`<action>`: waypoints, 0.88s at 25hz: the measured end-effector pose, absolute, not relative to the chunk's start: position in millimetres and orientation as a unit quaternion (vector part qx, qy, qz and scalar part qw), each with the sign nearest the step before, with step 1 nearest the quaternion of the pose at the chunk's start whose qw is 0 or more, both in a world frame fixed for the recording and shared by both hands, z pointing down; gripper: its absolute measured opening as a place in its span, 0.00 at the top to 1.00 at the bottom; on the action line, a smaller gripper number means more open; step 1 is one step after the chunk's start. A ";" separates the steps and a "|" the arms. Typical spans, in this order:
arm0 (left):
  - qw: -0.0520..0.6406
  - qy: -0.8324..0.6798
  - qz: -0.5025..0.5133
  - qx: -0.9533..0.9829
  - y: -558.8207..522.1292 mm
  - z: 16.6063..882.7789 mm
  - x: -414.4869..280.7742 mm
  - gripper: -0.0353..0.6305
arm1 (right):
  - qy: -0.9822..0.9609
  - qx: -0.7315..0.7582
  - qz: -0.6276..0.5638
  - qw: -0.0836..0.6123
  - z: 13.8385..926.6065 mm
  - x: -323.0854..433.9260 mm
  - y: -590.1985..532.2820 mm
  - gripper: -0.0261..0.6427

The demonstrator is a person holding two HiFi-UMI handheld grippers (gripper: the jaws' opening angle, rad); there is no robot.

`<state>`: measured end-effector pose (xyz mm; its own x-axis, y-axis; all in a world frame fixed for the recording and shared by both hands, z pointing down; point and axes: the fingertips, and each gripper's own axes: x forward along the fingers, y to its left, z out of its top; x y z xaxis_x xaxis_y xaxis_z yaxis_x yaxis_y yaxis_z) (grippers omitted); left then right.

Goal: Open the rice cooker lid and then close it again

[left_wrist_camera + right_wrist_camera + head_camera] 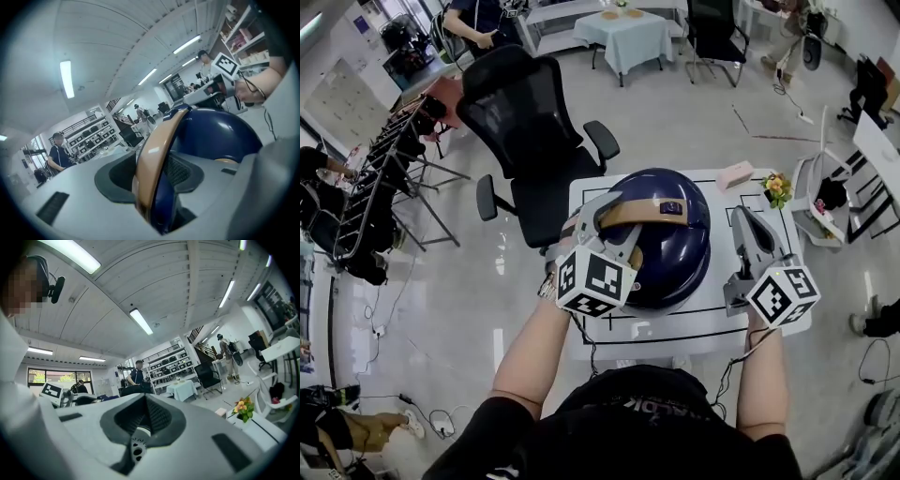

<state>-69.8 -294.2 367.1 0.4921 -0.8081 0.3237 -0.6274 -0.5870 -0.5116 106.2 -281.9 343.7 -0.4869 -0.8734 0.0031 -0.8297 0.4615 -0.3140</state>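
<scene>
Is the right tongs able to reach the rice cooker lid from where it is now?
Probably yes: the right tongs hover shut beside the rice cooker lid, nothing between; the left tongs grip only the tan handle.

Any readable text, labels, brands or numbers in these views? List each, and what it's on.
Nothing reads clearly.
Shirt print: upside down and blurred, unreadable.
Small badge on the rice cooker lid: too small to read.
Left marker cube and right marker cube: black-and-white square patterns only, no letters.
</scene>
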 end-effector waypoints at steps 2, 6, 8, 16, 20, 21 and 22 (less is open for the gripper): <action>0.150 0.431 -0.255 -0.852 -294.2 361.7 -79.4 0.68 | 0.854 -0.496 -0.138 0.077 343.1 99.9 -282.5 0.96; 0.129 0.439 -0.221 -0.861 -293.1 355.1 -94.6 0.68 | 0.861 -0.485 -0.136 0.074 344.8 88.9 -283.7 0.96; 0.121 0.444 -0.204 -0.864 -293.4 350.8 -104.3 0.68 | 0.864 -0.480 -0.134 0.072 342.9 81.6 -285.8 0.96; 0.088 0.466 -0.148 -0.868 -296.9 333.2 -159.4 0.71 | 0.875 -0.462 -0.130 0.065 332.6 34.7 -295.9 0.96; 0.085 0.487 -0.139 -0.858 -299.8 337.6 -164.1 0.74 | 0.881 -0.451 -0.128 0.064 339.1 34.4 -301.2 0.96; 0.083 0.493 -0.137 -0.855 -300.4 339.3 -166.9 0.74 | 0.882 -0.449 -0.127 0.064 340.3 32.5 -302.3 0.96; 0.081 0.498 -0.136 -0.853 -300.7 340.9 -171.5 0.75 | 0.884 -0.446 -0.127 0.063 340.9 28.9 -303.0 0.96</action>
